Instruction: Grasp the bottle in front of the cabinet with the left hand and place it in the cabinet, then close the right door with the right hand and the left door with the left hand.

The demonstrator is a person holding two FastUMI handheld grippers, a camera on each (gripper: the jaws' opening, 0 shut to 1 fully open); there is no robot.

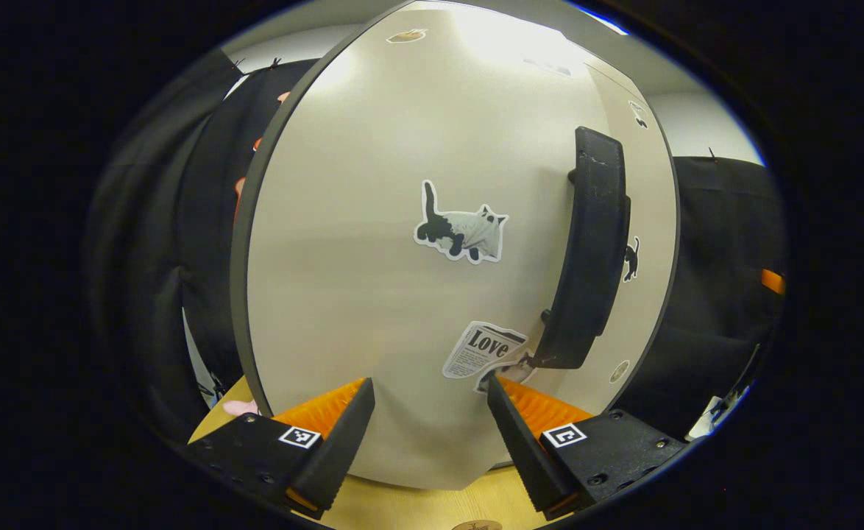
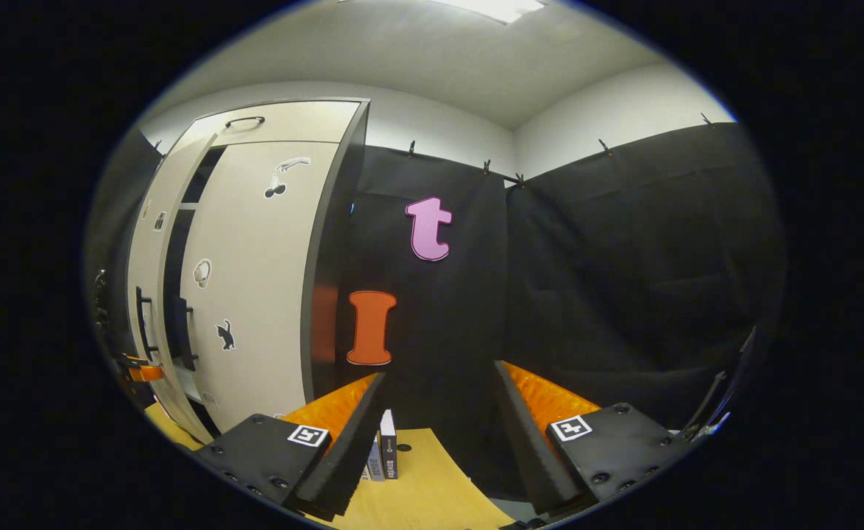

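Note:
The cabinet's left door [image 1: 402, 147], beige with a cat sticker, stands very close in front of my left gripper [image 1: 429, 381]. That gripper is open, its fingertips near the door's lower face, and I cannot tell whether they touch it. The door's black handle [image 1: 590, 250] runs upright to the right of the fingers. In the right gripper view the right door [image 2: 255, 294] looks nearly closed, and the left door [image 2: 154, 243] stands slightly ajar with a dark gap between them. My right gripper [image 2: 441, 372] is open and holds nothing, off to the cabinet's right.
A wooden table [image 2: 432, 478] lies under both grippers. Two small books [image 2: 384, 449] stand on it by the right gripper's left finger. Black cloth walls [image 2: 623, 294] close off the booth behind and to the right. An upper cabinet panel with a handle [image 2: 244, 120] sits above the doors.

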